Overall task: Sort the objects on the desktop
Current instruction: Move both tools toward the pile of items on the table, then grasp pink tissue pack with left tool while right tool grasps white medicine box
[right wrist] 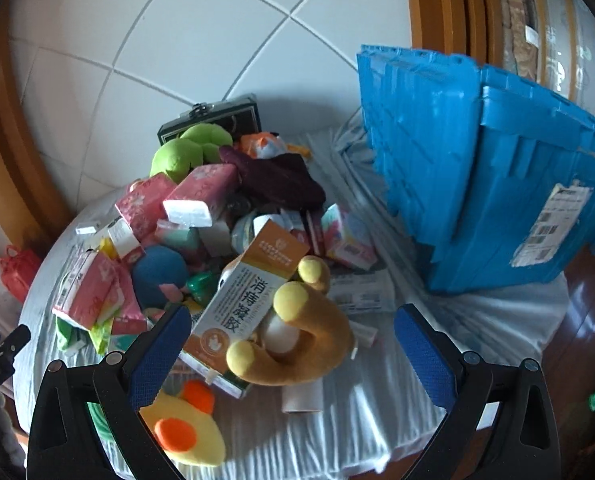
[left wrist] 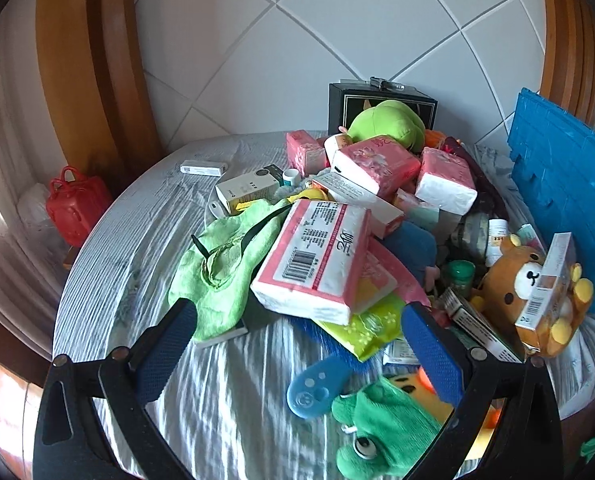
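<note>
Beside the blue crate (right wrist: pixel 477 176), a heap of things covers the round counter (left wrist: pixel 137 272) with its striped cloth.

The left claw (left wrist: pixel 297 348) hangs over the near edge of the heap with its jaws wide apart, gripping nothing; a large pink tissue pack (left wrist: pixel 317 260) lies just beyond it, on a light green cloth (left wrist: pixel 221 272) and a yellow-green packet (left wrist: pixel 371 330). A blue toy controller (left wrist: pixel 317 384) and a green plush frog (left wrist: pixel 381 428) sit between its fingers. The right claw (right wrist: pixel 293 348) is likewise spread and empty, with a brown plush bear (right wrist: pixel 309 344) and an orange-and-white box (right wrist: pixel 253 292) leaning on the bear between its fingers, close to the crate's left side. A yellow plush duck (right wrist: pixel 189 428) lies by its left finger. More pink tissue packs (right wrist: pixel 197 196) sit farther back, left of the crate.
</note>
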{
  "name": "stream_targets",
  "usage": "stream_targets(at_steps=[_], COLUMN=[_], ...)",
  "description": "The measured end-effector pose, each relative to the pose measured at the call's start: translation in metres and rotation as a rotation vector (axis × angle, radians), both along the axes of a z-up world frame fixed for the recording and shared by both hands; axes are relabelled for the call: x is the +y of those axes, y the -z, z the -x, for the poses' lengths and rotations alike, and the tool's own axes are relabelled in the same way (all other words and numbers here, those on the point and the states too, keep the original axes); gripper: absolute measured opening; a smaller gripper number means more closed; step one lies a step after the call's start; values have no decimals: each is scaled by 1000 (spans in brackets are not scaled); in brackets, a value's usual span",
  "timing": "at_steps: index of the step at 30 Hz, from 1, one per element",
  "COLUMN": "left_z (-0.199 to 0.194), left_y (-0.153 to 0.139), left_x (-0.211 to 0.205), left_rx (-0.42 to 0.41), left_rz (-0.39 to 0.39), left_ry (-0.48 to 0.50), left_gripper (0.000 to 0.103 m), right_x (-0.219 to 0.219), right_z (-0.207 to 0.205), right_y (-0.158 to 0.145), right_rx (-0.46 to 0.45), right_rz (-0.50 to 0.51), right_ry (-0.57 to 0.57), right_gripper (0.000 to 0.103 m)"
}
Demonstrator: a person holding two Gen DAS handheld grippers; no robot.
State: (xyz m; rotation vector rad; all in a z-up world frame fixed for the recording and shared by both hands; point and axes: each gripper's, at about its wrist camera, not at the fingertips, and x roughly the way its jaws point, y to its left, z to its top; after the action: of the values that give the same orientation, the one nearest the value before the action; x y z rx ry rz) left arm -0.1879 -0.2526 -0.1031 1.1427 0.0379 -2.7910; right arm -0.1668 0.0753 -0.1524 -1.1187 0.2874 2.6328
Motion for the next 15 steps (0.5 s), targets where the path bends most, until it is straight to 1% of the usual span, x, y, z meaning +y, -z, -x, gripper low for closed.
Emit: stream_targets(at_steps=[1,3,5,7,9,12,15], left_z=[11,31,50,69,88,110,124], left_y=[3,7,11,17,26,45,60], left_x=[-3,-8,-11,-13,-12,-6,-3], left_rx=[-12,-33,-52,-74,-120,-186,-236], left_rz=[-1,-3,-10,-20,-11,25,-14], left_ry=[15,38,58,77,99,120,146], left_gripper=[103,103,103,103,103,103,103], right_x=[-3,-8,-12,-13,-14,-14,-13], right_z=[7,23,31,42,52,64,74], right_y=[3,10,14,19,26,32,38], right_rx=[-14,-48,-73,-99,-126,-169,-208], right_rz=[10,17,35,72,82,53,13], right_ry=[7,20,31,30,39,59,84], right_gripper=[99,86,81,81,79,79,79])
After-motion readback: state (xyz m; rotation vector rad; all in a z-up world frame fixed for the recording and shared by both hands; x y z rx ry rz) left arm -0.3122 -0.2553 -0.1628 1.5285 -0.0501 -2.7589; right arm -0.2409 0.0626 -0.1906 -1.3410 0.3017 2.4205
